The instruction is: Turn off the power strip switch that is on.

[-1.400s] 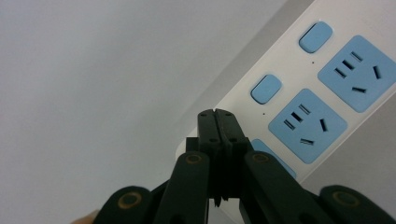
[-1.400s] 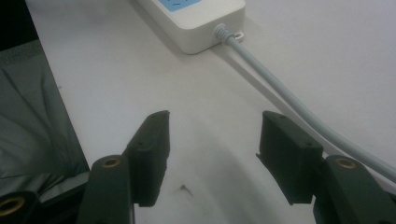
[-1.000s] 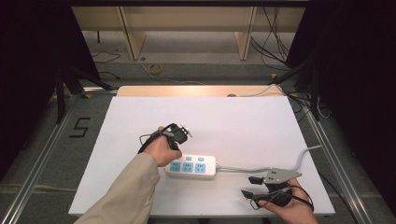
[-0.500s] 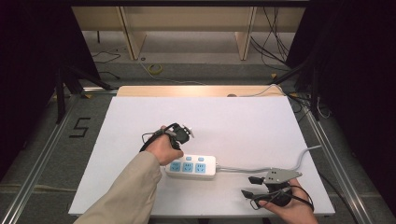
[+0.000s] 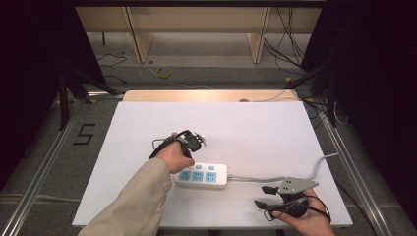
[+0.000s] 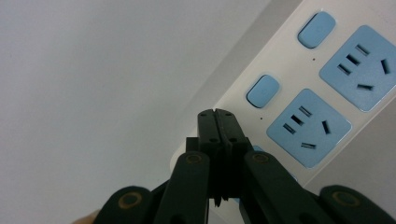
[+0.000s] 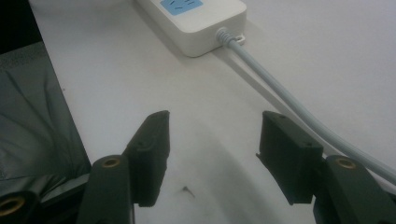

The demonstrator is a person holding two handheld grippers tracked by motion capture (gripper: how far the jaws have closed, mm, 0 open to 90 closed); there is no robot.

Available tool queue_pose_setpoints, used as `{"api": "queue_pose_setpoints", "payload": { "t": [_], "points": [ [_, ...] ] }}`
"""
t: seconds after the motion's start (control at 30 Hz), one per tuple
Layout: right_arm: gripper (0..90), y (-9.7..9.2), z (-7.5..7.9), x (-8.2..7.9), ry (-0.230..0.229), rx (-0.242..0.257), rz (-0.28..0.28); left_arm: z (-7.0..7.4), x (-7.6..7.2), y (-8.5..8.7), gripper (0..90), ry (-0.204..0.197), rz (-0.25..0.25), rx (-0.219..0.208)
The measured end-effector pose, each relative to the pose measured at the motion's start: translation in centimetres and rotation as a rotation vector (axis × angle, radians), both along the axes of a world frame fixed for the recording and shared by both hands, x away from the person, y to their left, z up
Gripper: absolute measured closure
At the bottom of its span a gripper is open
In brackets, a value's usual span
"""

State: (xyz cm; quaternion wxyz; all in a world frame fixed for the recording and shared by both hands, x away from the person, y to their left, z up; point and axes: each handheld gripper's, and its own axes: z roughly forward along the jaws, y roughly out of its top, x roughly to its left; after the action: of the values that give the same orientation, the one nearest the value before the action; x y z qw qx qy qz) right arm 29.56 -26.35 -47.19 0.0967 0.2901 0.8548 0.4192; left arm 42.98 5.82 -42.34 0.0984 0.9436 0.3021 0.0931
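Observation:
A white power strip (image 5: 201, 176) with blue sockets and blue switches lies near the front of the white table (image 5: 246, 123), its grey cable (image 5: 275, 176) running off to the right. My left gripper (image 6: 216, 114) is shut with nothing between its jaws, and its tips stand over the strip's (image 6: 327, 93) long edge beside a blue switch (image 6: 263, 90). I cannot tell whether the tips touch. In the high view the left gripper (image 5: 187, 160) sits at the strip's left end. My right gripper (image 5: 263, 195) (image 7: 212, 126) rests open above bare table, right of the strip (image 7: 196, 18) and alongside the cable (image 7: 280, 100).
The table's front edge and a dark floor cover (image 7: 32, 116) lie close to the right gripper. Metal rails (image 5: 44, 162) run along both sides of the table. Wooden shelving (image 5: 196, 24) and loose floor cables (image 5: 162, 73) stand beyond the far edge.

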Motion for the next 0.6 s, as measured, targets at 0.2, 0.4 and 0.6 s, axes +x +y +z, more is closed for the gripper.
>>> {"api": "queue_pose_setpoints", "payload": {
  "t": [0.2, 0.4, 0.6],
  "points": [
    [43.8, 0.0, -0.04, 0.08, -0.001, -0.002, 0.006, 0.0, 0.05, 0.01, 89.7, 0.003, -0.013, 0.02],
    [43.9, 0.05, -0.02, 0.03, 0.001, 0.002, 0.001, 0.12, -0.06, 0.05, 89.7, -0.004, -0.032, 0.039],
    [43.9, 0.06, -0.02, 0.06, 0.0, 0.002, 0.003, 0.04, -0.01, 0.25, 89.7, 0.004, -0.067, 0.06]
  ]
}}
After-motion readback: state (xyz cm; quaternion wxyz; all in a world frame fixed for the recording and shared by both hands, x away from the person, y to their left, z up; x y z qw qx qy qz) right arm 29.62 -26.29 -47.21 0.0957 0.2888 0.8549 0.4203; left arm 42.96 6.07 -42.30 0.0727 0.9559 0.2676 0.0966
